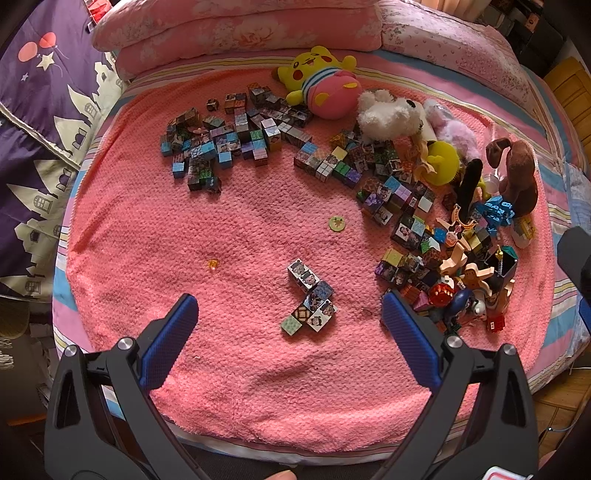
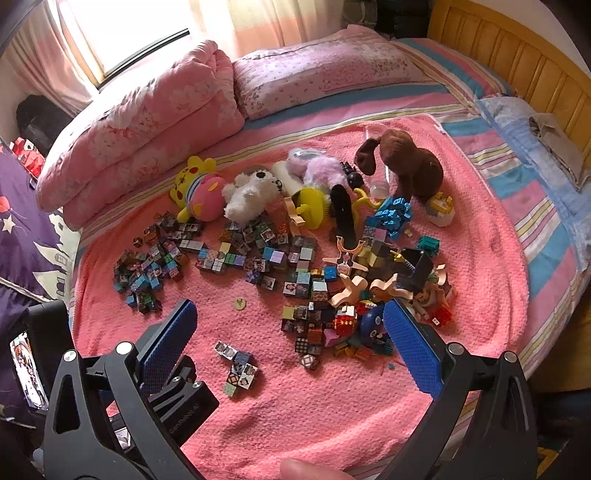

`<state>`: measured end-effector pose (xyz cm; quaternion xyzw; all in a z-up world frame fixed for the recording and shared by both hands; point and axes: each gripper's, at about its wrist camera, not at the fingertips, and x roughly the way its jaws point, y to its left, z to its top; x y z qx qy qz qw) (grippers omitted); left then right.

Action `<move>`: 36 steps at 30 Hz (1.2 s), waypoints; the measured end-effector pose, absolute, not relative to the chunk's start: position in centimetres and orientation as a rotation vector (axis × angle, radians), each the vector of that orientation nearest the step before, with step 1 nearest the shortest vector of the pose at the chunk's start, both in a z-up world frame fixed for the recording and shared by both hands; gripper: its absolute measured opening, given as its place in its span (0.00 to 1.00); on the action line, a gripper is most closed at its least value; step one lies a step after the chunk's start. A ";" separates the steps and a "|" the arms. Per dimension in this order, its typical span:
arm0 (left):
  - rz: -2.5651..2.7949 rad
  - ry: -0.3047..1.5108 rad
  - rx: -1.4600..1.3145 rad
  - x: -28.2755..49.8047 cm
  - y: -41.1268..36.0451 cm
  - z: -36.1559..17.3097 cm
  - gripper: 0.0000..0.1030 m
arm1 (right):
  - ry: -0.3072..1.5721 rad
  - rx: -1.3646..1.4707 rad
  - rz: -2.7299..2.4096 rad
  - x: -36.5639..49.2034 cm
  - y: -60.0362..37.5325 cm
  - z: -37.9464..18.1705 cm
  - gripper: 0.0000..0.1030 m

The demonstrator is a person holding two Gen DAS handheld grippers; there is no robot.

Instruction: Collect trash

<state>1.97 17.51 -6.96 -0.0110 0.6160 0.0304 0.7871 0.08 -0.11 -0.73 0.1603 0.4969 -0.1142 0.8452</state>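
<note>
Pink towelling (image 1: pixel 229 221) covers a bed strewn with picture cubes and plush toys (image 1: pixel 319 79). Both sets of tongs hover wide open and hold nothing: left tongs (image 1: pixel 290 314), right tongs (image 2: pixel 290 317). A small cluster of cubes (image 1: pixel 310 297) lies apart from the heaps, just ahead of the left tongs and between their tips, its long axis running diagonally from far-left to near-right. The left looks nearer.

Towel (image 1: pixel 240 221) spread on bed (image 2: pixel 535 206). Cube heap (image 1: pixel 207 147) at far left; plush toys (image 1: pixel 376 110) in a row behind; mixed toys (image 1: pixel 461 266) at right; small cube cluster (image 1: pixel 310 295) alone in front; quilt (image 1: pixel 236 33) behind towel.
</note>
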 end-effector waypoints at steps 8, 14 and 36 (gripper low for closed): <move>0.069 1.330 -0.025 1.7 17.9 -7.0 0.93 | 1.076 0.334 -0.259 0.2 -0.3 -1.4 0.96; 0.105 1.345 -0.009 1.7 18.2 -7.7 0.93 | 1.142 0.435 -0.289 0.1 -2.2 -3.5 0.96; 0.380 1.535 -0.015 -0.7 25.1 -19.4 0.93 | 1.386 0.509 -0.223 -2.3 -2.2 -17.6 0.96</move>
